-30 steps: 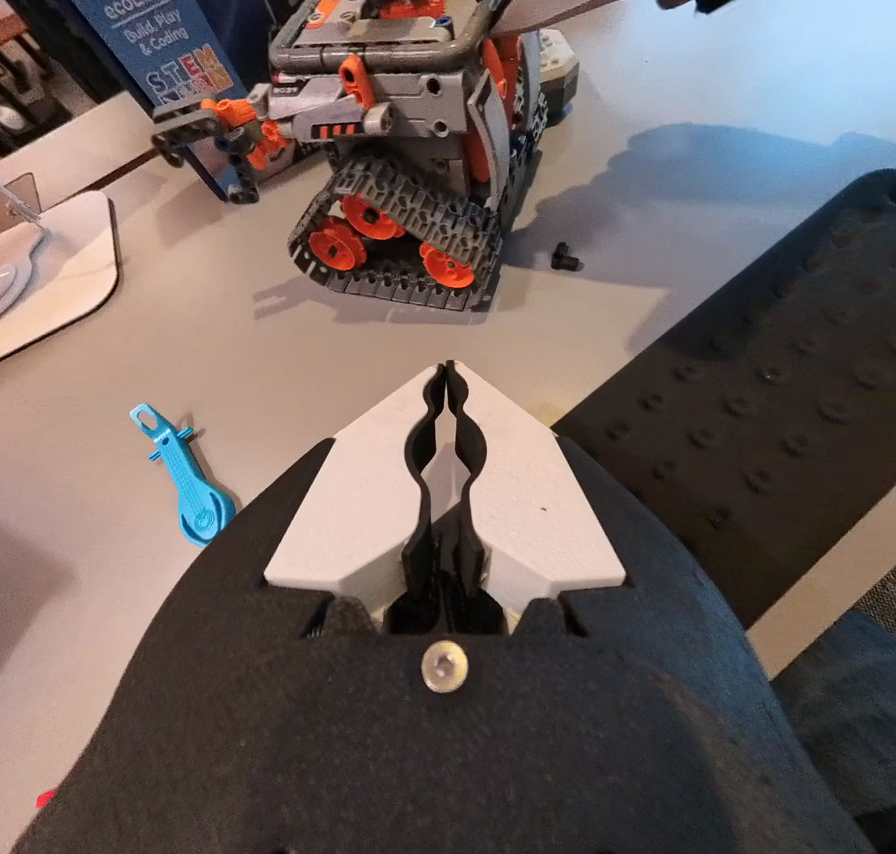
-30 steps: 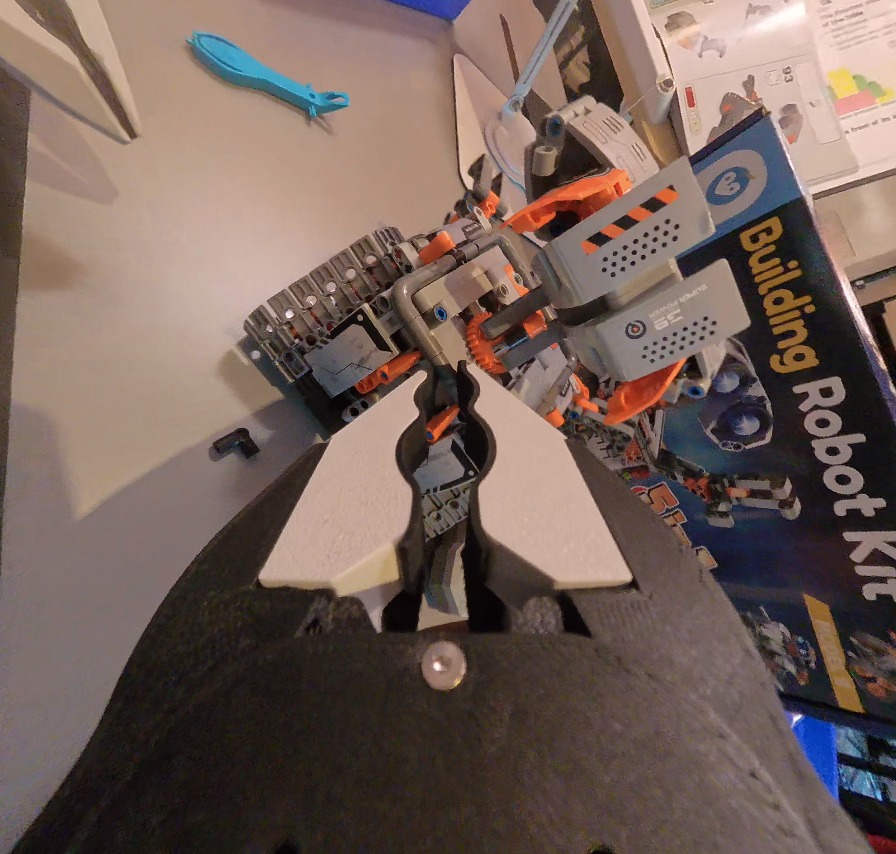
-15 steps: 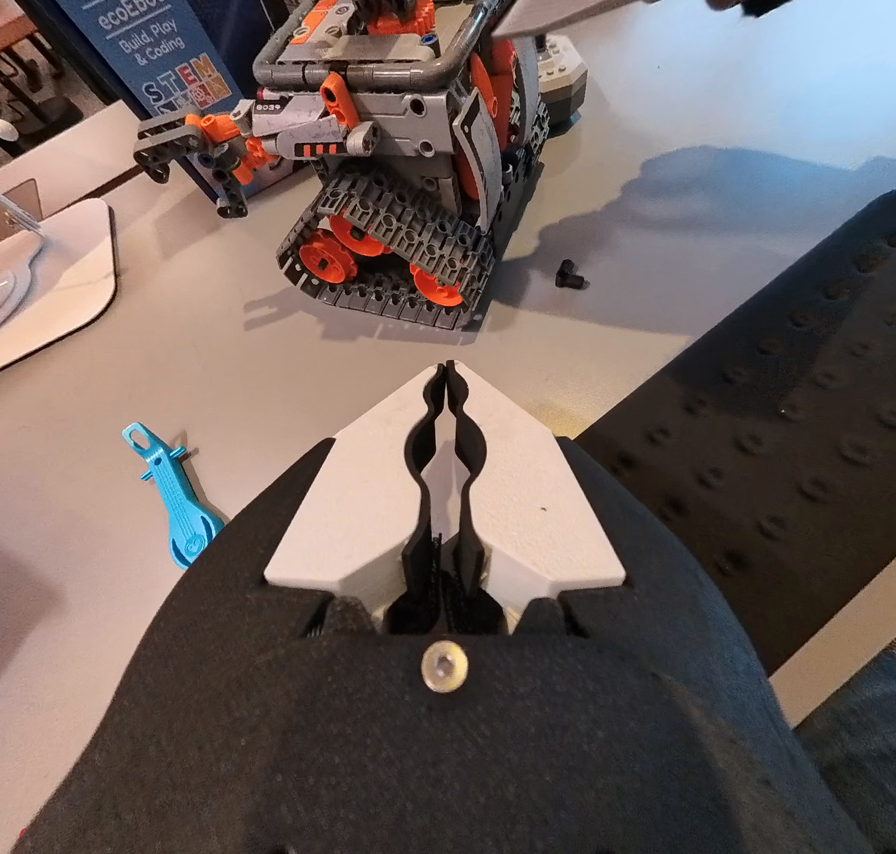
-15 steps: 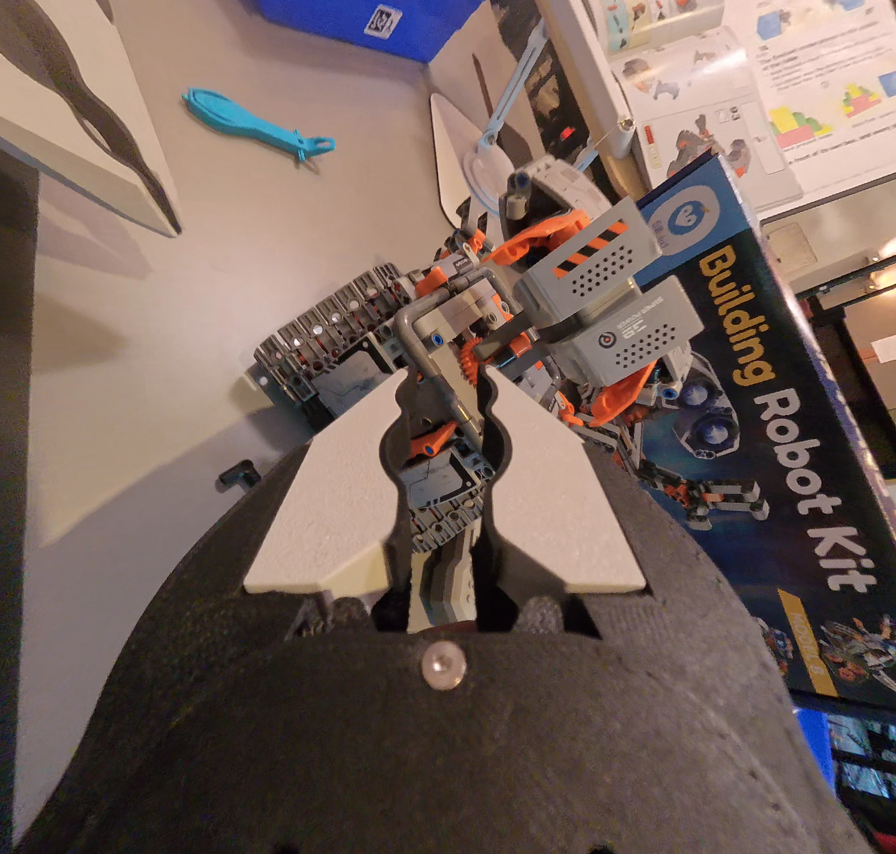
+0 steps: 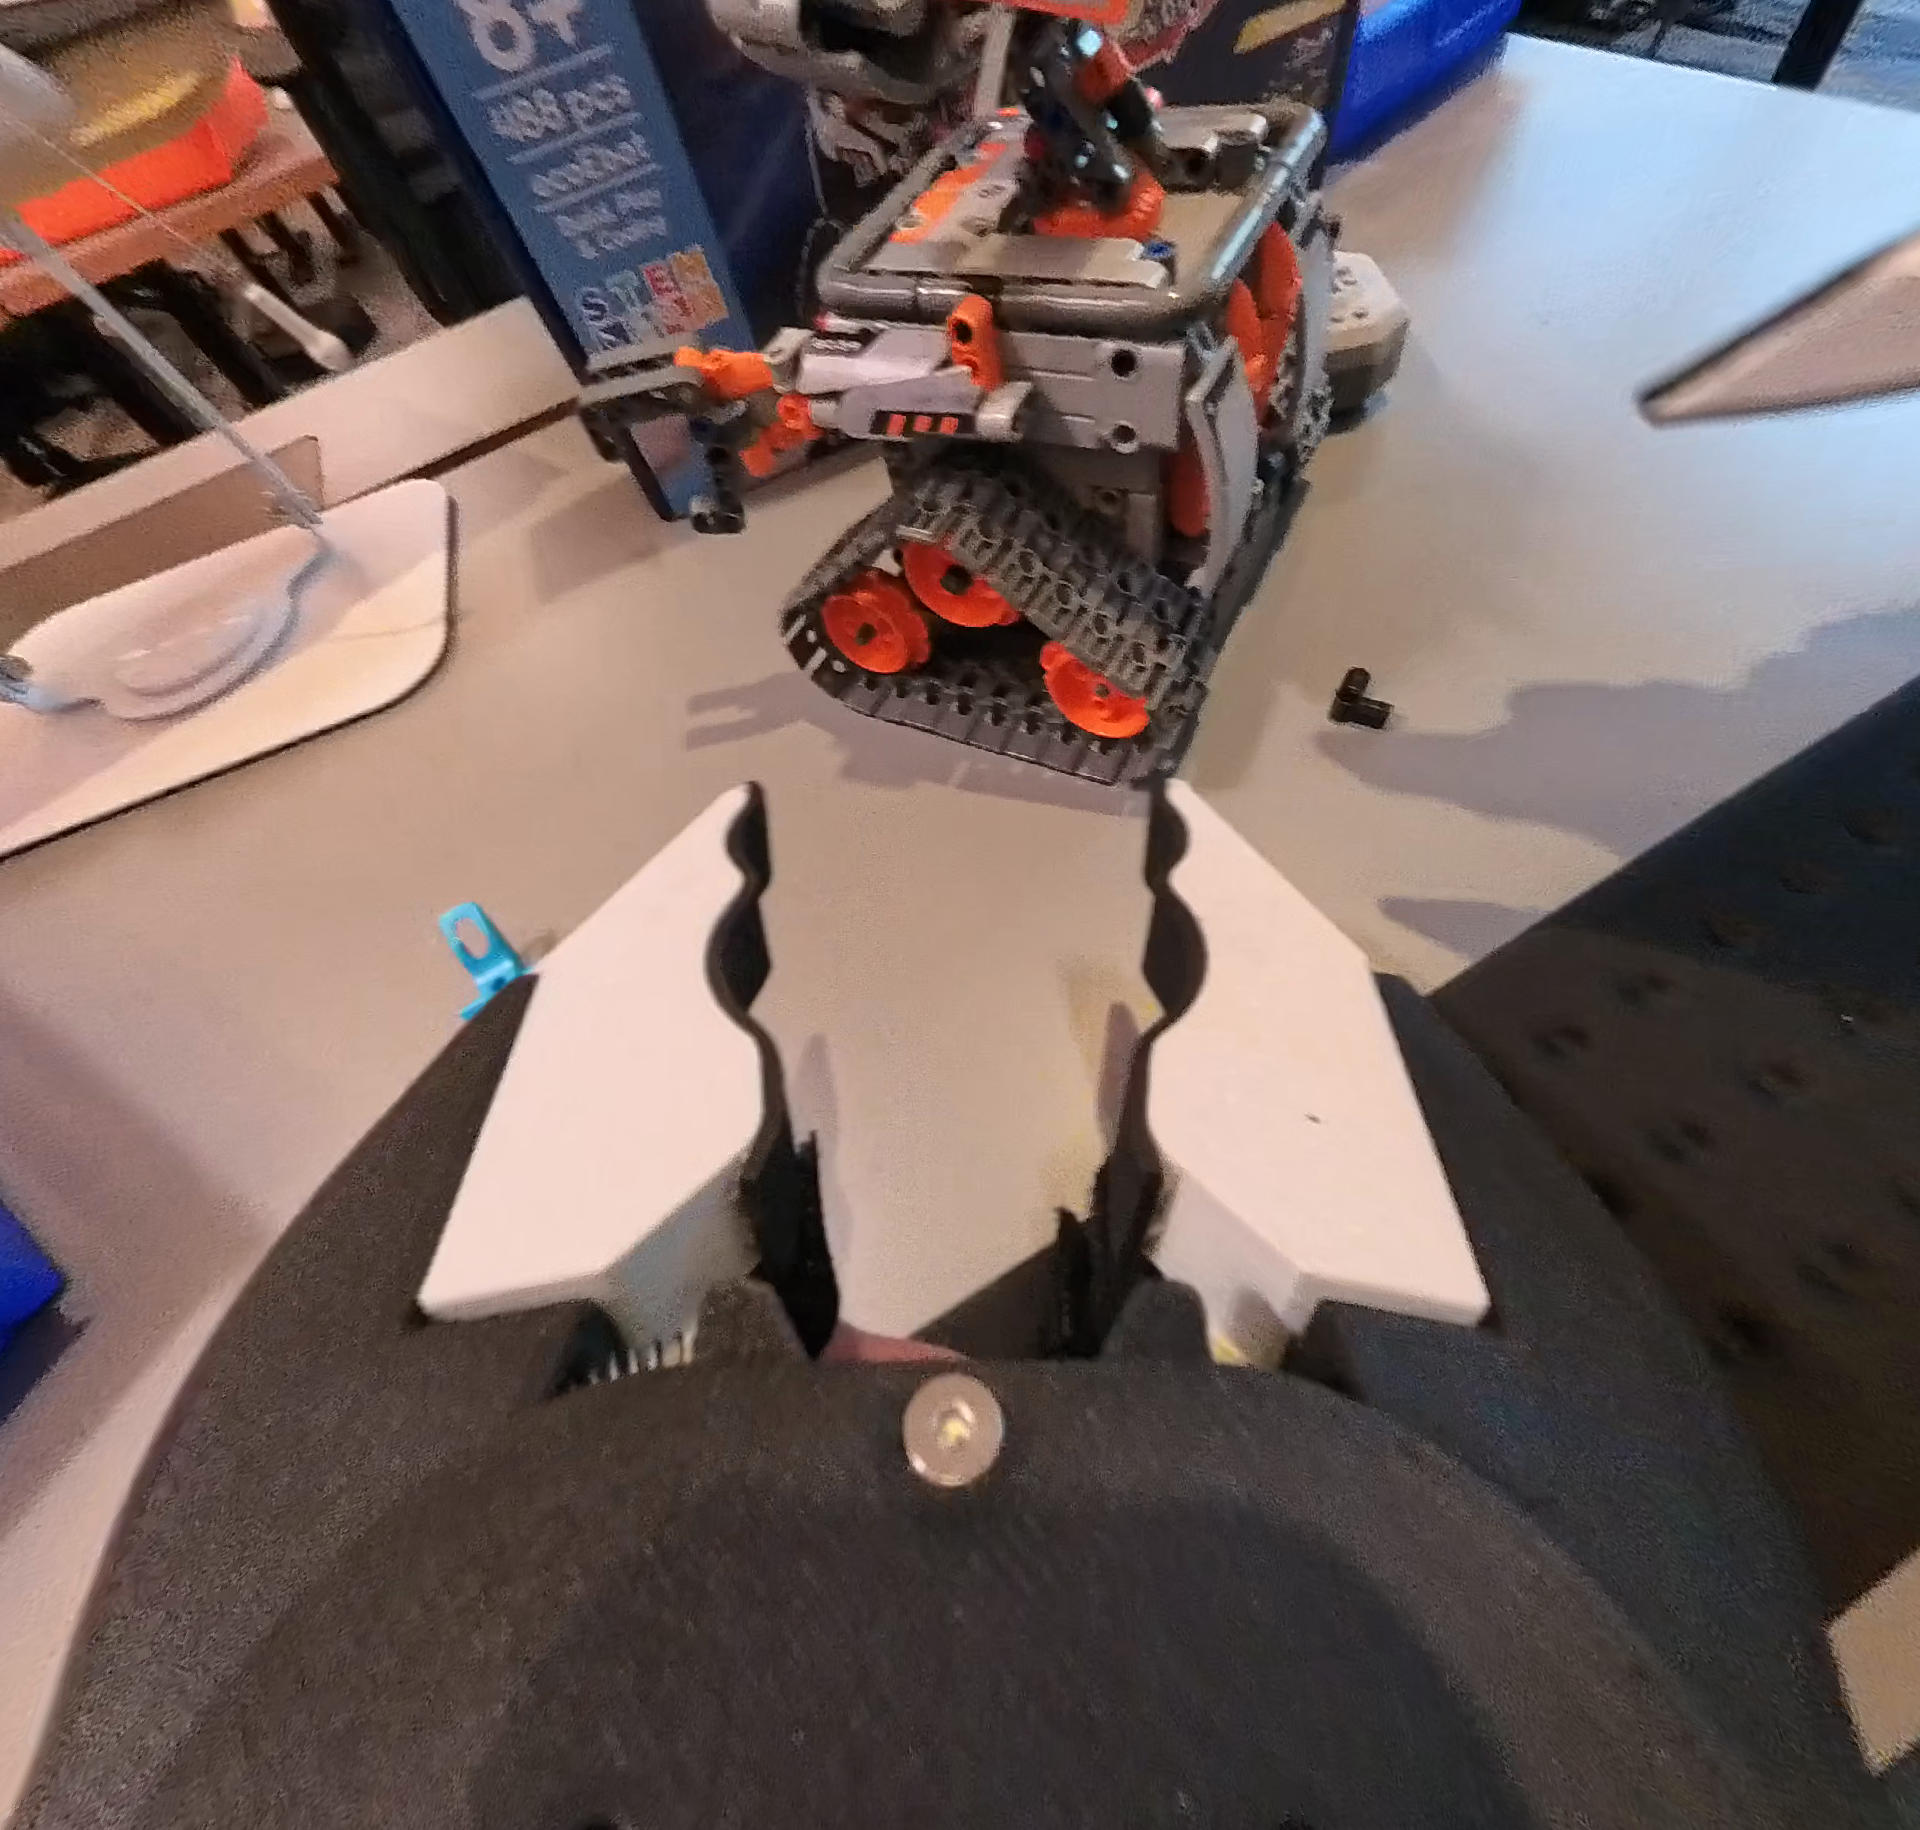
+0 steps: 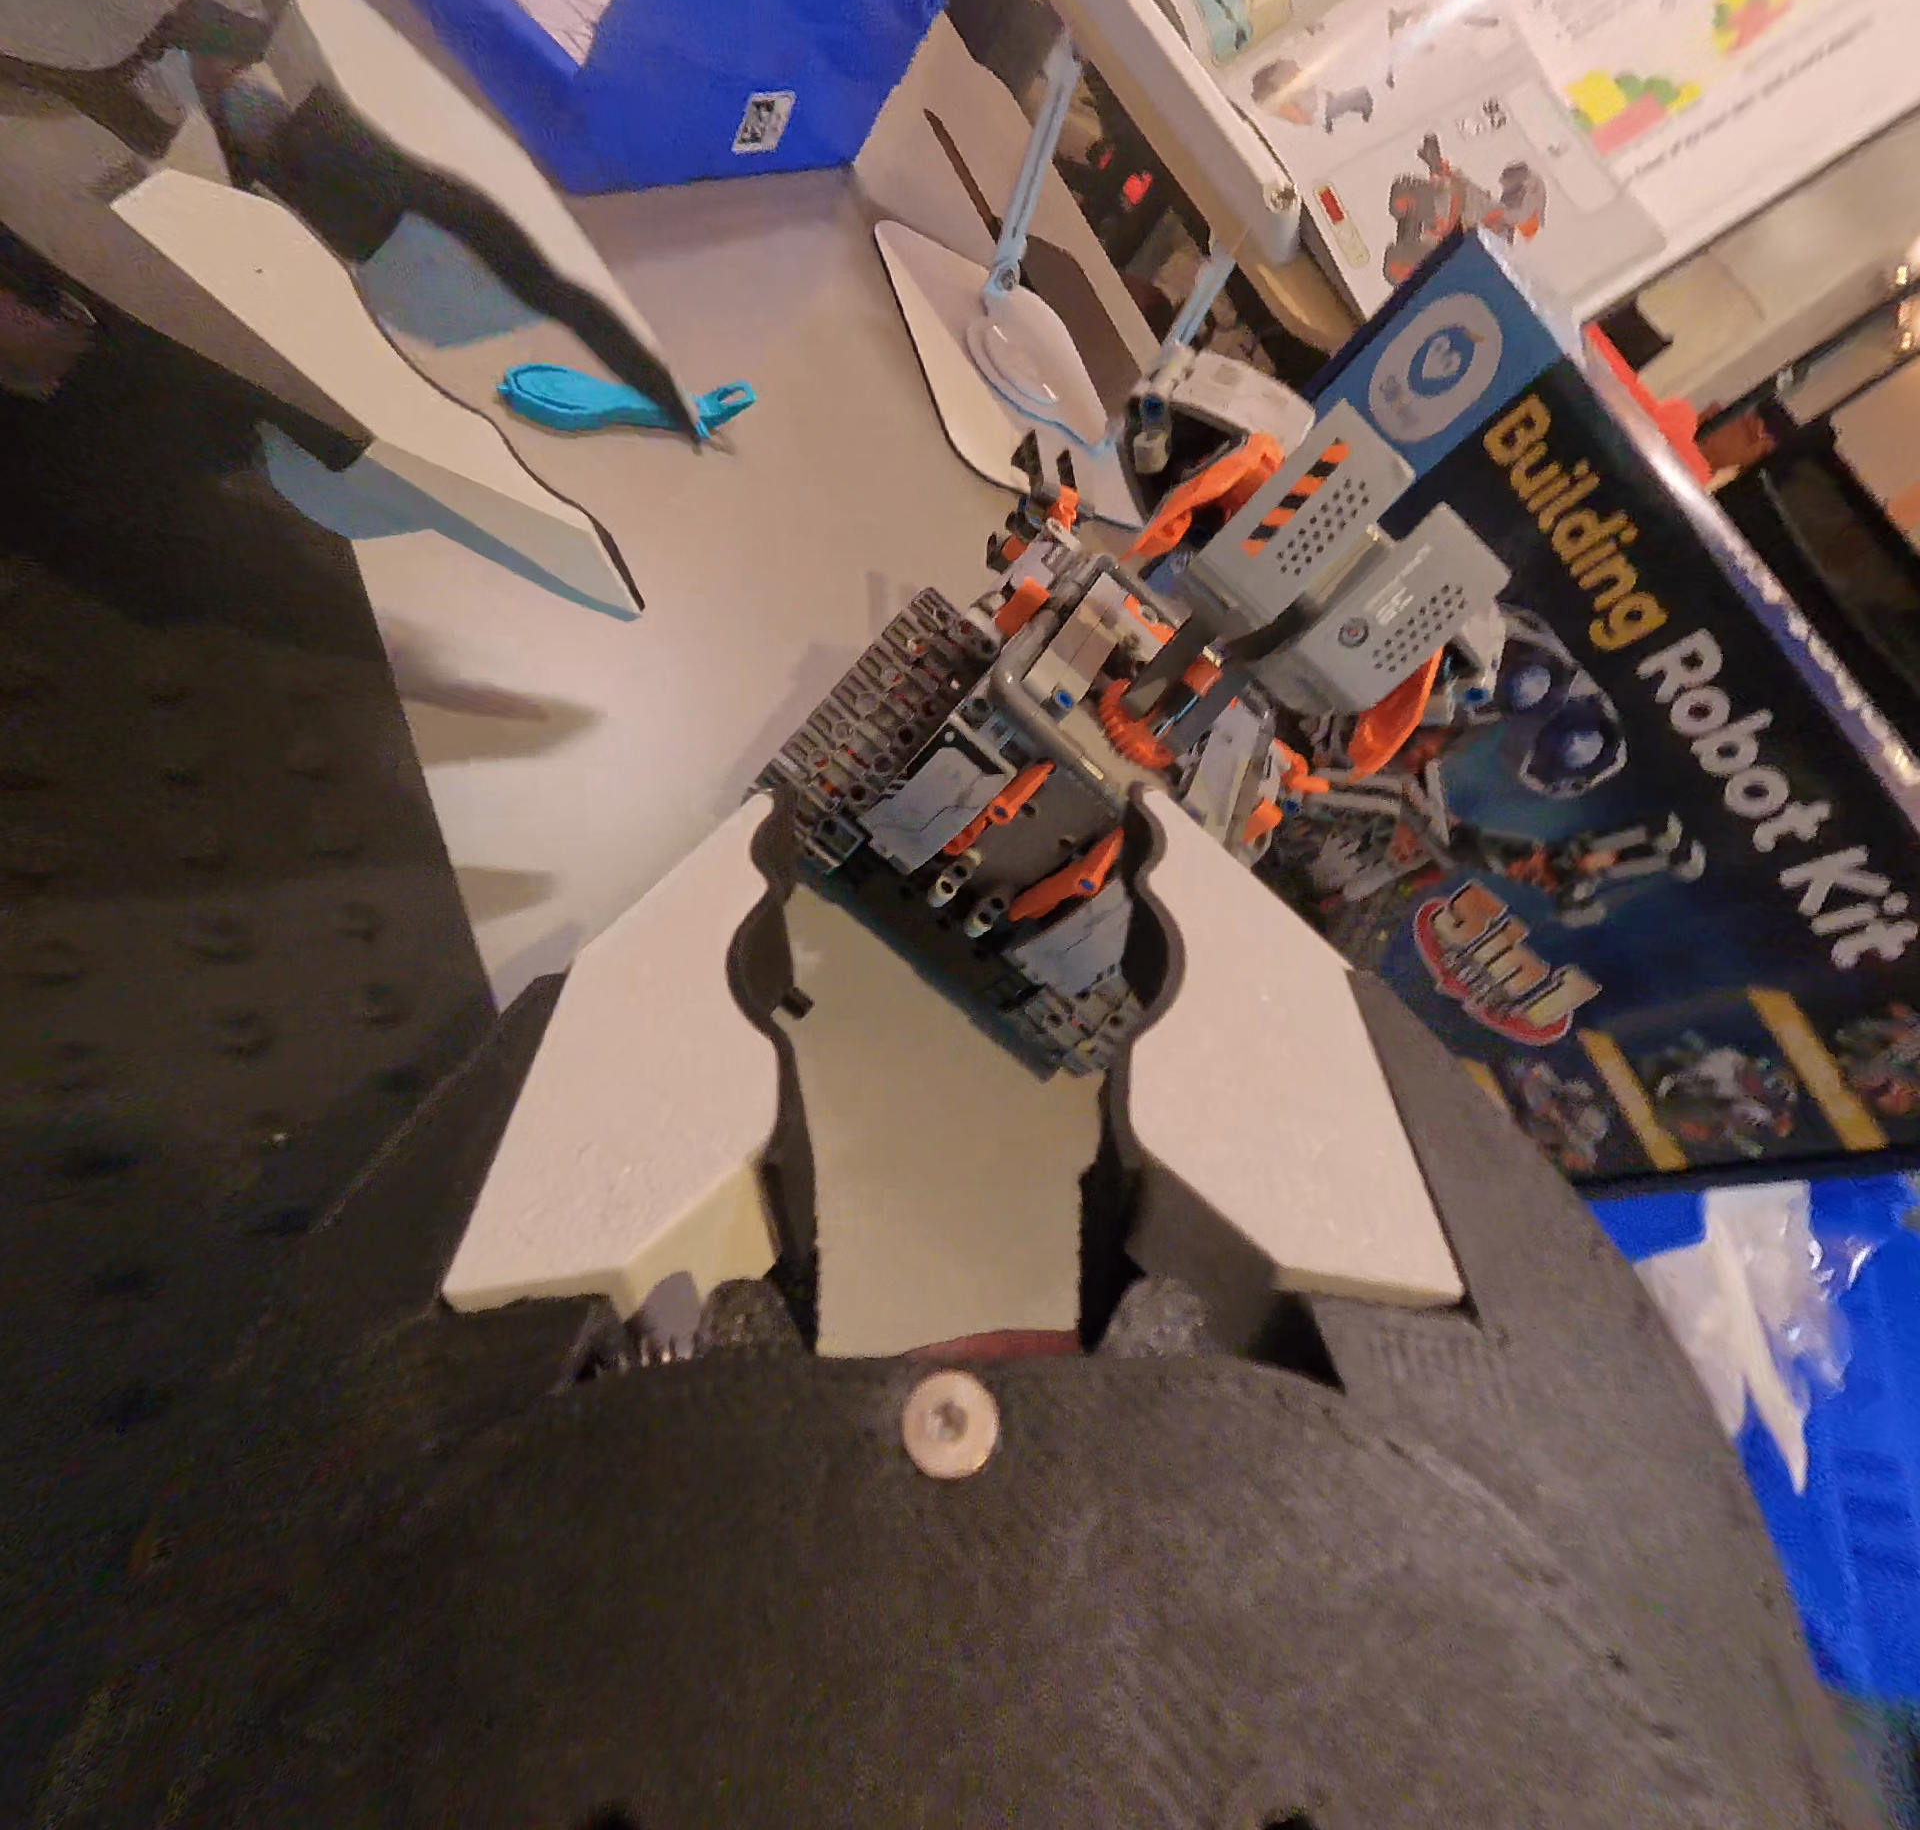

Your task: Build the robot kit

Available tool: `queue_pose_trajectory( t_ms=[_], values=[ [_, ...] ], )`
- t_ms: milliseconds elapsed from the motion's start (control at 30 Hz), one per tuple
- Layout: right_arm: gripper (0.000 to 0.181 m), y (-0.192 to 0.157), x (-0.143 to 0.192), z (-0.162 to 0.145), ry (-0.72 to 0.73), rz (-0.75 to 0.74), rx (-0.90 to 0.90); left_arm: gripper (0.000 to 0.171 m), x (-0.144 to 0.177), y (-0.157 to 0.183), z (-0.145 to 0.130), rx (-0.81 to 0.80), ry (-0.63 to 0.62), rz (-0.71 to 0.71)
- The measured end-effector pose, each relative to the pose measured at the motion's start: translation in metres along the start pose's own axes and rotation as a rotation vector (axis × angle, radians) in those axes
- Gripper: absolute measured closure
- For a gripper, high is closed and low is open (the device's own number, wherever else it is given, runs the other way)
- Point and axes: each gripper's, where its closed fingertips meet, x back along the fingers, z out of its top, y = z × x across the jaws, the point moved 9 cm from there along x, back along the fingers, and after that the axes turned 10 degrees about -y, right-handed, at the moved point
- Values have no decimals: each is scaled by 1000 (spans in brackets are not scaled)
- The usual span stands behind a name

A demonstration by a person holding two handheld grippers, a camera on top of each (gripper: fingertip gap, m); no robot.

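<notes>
A grey and orange tracked toy robot built of bricks (image 5: pixel 1039 450) stands on the grey table (image 5: pixel 582 824). My left gripper (image 5: pixel 956 814) is open and empty, a short way in front of the robot's track. My right gripper (image 6: pixel 951 824) is open too. The robot (image 6: pixel 997 793) shows between and beyond its fingertips, and the pads do not press on it. A small black connector piece (image 5: pixel 1359 708) lies on the table right of the robot. The left gripper (image 6: pixel 395 378) also shows open at the upper left of the right wrist view.
A dark blue kit box (image 6: pixel 1579 741) stands behind the robot. A light blue plastic tool (image 6: pixel 613 407) lies near the left gripper. A black studded mat (image 5: pixel 1714 1053), a blue bin (image 6: pixel 675 45) and a white stand base (image 5: pixel 260 617) surround the table area. The small black connector piece (image 5: pixel 1359 708) is about 12 cm from both grippers' fingertips.
Both grippers have opened. The left was shut on nothing and now stands wide open. The right was nearly shut at the robot's top frame and has spread and drawn back from it.
</notes>
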Motion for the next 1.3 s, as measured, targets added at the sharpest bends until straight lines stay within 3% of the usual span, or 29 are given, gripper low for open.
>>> queue_pose_trajectory(
  t_ms=[133, 267, 400, 433, 500, 600, 800, 933, 1033, 1133, 1233, 1300],
  values=[
    [97, -13, 10, -6, -39, -48, -115, 79, 5, -15, -1, 23, 28, 14],
    [96, -22, 26, -20, -66, -96, -210, 78, 10, -26, -6, 43, 61, -2],
    [117, -31, 37, -33, -30, -122, -295, 131, 12, -32, -9, 25, 111, 16],
    [116, -32, 36, -35, -39, -127, -318, 139, 12, -33, -8, 21, 122, 17],
    [109, -34, 33, -40, -63, -159, -338, 171, 11, -34, -3, 0, 151, 12],
    [103, -29, 27, -48, -117, -205, -380, 168, 8, -36, 7, -33, 156, 27],
    [91, -3, 31, -63, -136, -285, -441, 133, -3, -48, 19, -59, 155, 41],
    [96, 31, 35, -82, -158, -366, -460, 128, -16, -64, 28, -67, 137, 79],
    [115, 85, 29, -114, -180, -418, -444, 128, -32, -76, 35, -80, 117, 102],
    [118, 146, 13, -144, -236, -378, -414, 130, -42, -81, 37, -75, 132, 134],
    [118, 202, -8, -145, -337, -413, -190, 131, -52, -76, 29, -101, 100, 131],
    [116, 234, -29, -162, -421, -320, -137, 131, -56, -73, 26, -125, 85, 132]
  ],
)
